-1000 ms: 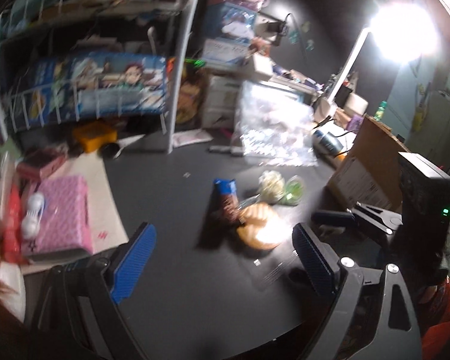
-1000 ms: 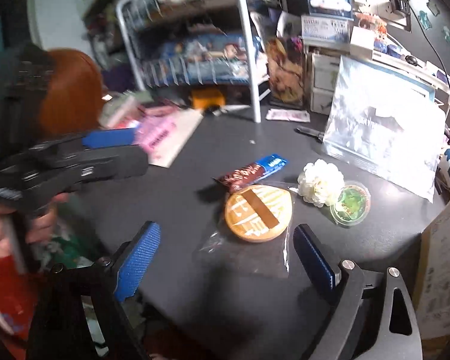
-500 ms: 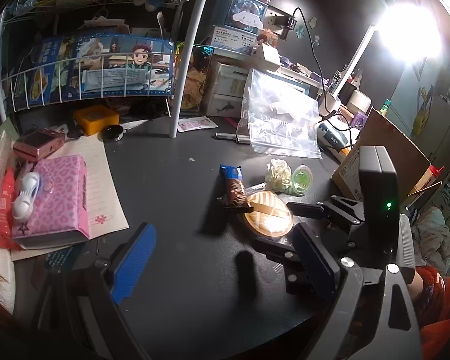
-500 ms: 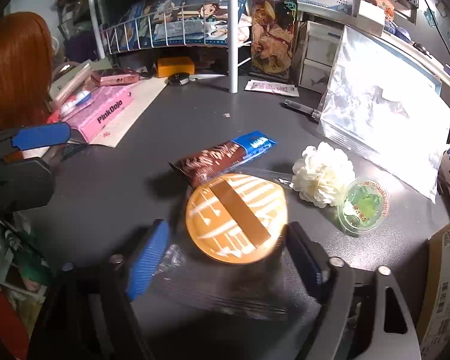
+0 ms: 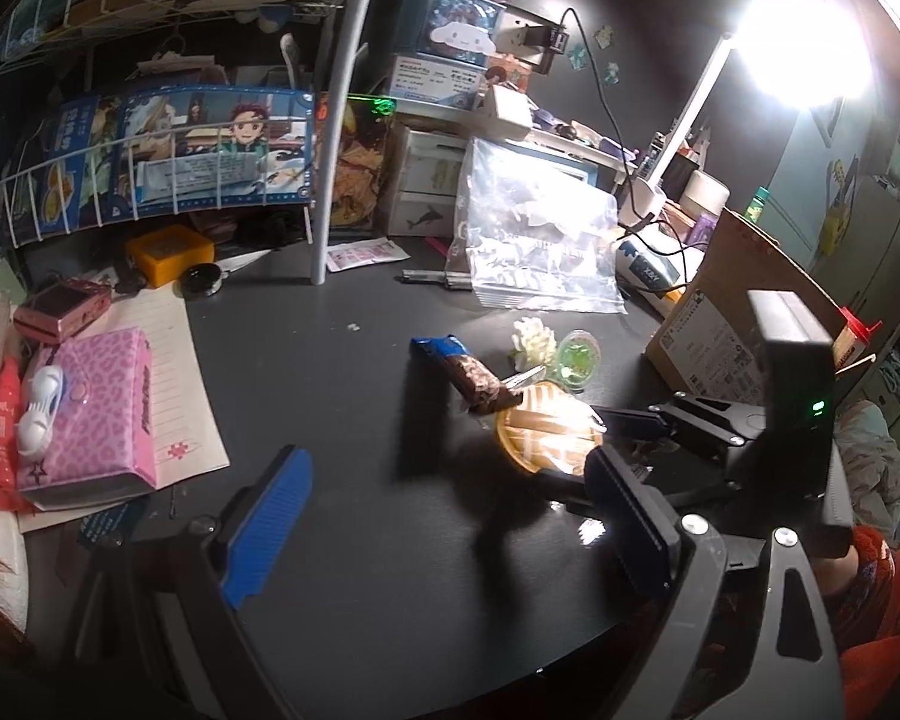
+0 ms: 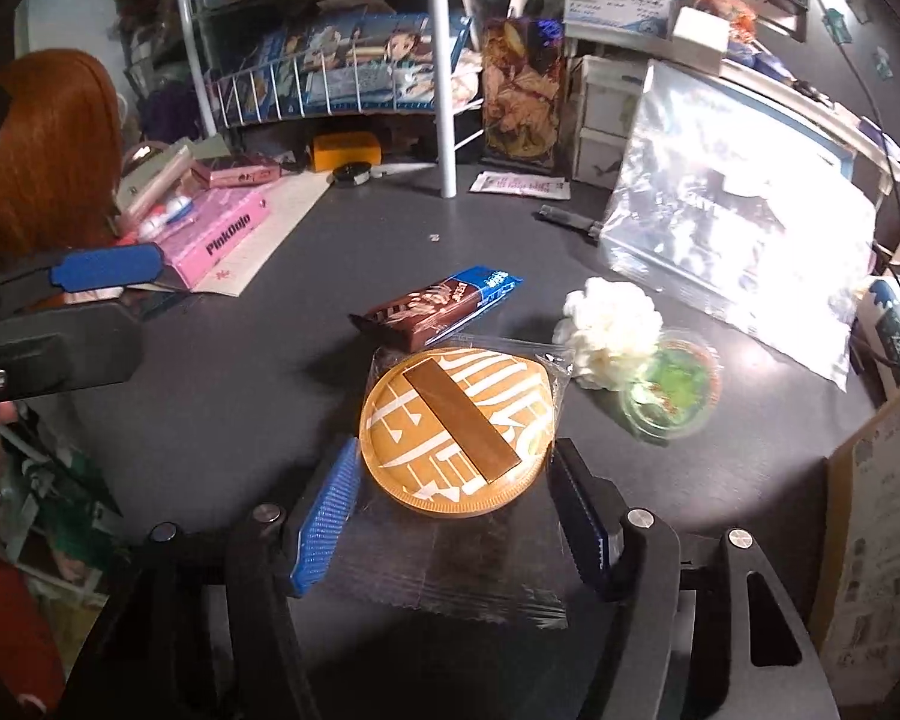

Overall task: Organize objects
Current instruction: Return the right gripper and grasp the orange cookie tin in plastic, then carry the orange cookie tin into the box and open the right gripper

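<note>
wire rack (image 5: 150,180), desk lamp (image 5: 804,54), cardboard box (image 5: 726,294)

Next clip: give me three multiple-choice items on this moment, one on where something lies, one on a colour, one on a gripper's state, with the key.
1. Where does the chocolate bar lie relative to the round orange disc?
A. beyond it, towards the shelf
B. under it
C. inside the clear bag

2. What colour is the small round cup beside the white flower?
A. red
B. green
C. black

3. How does the right gripper stand?
A. shut on the chocolate bar
B. open, fingers either side of the disc
C. out of view

Key: 1 A, the bar lies just past the disc's far edge. 2 B, its contents look green. 3 B, a gap shows beside each finger.
</note>
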`<state>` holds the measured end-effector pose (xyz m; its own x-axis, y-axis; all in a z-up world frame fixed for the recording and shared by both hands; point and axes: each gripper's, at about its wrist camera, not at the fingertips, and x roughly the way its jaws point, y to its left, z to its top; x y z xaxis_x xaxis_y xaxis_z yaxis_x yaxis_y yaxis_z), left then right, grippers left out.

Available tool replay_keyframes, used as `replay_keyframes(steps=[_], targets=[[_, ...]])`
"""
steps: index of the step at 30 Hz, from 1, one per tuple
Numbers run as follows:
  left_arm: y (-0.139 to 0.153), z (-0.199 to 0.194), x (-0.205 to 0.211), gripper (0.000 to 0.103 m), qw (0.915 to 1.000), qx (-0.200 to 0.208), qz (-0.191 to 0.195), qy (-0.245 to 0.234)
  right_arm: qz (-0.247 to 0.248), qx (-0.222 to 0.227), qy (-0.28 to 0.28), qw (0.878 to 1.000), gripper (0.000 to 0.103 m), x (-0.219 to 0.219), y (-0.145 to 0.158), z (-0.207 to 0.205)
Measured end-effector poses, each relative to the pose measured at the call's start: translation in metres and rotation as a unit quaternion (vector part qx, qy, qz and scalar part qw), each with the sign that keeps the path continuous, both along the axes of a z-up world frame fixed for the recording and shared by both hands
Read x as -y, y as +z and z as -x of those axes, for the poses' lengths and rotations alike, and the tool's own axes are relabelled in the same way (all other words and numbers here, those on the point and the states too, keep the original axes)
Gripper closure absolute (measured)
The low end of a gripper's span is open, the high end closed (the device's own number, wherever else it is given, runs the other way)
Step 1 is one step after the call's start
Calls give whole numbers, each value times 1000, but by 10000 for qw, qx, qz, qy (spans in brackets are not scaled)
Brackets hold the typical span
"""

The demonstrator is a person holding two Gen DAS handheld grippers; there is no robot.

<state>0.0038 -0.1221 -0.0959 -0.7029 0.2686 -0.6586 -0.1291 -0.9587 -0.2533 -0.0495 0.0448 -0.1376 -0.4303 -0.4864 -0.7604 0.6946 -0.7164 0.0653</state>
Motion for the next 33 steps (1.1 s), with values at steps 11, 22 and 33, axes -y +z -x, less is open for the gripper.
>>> replay_keyframes(steps=[11,22,33], targets=[[34,13,-37,12,9967,-191,-320,-725,809,-144,585,9949,43,-36,61,-24],[106,42,-105,28,9822,-512,-416,-1759,1072,-948,830,9862,43,-87,143,-27],[139,96,-207,52,9691,-493,-191,-2409,1075,-1183,-2,9871,43,-179,170,3]])
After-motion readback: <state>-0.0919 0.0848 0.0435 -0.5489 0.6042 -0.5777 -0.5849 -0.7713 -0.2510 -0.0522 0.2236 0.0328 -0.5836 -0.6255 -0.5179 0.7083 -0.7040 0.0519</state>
